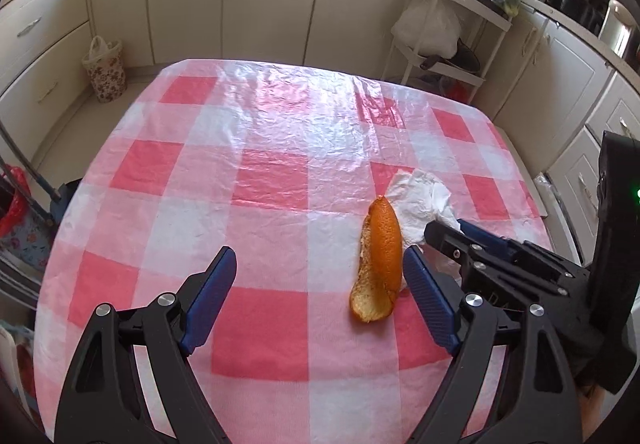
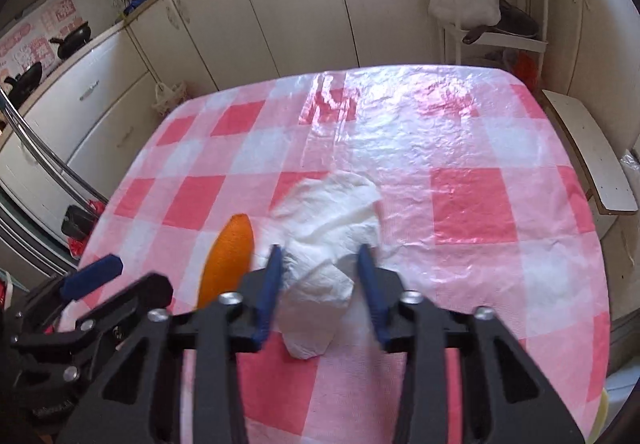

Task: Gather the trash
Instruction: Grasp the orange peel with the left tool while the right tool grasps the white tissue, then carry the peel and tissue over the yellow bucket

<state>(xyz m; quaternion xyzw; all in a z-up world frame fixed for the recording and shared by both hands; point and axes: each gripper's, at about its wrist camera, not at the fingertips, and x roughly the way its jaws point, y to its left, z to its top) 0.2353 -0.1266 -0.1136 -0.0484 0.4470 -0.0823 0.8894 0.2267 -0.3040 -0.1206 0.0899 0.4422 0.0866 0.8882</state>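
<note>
Near the right-hand side of the table with its pink-and-white checked plastic cover [image 1: 248, 184] lie 2 pieces of trash, touching each other: a curled strip of orange peel [image 1: 378, 264] and, just behind and to its right, a crumpled white paper tissue [image 2: 332, 236]. The left gripper [image 1: 320, 292] stands wide and released, holding nothing, with the peel inside its span close to the right-hand finger [image 1: 428, 304]. The right gripper [image 2: 320, 284] straddles the near end of the tissue; in its own view the pads look to be at the paper's sides, but the picture is blurred and whether they already pinch it cannot be told for certain. The tissue looks almost weightless, soft and crushable — any bunched fold will do as a hold, and nothing in it can break. The peel seems light, fairly stiff along its curve and rough on the orange side, so it should not slip; a grip across its narrow width near the middle looks best — the slick cover under both may let them slide if nudged.
</note>
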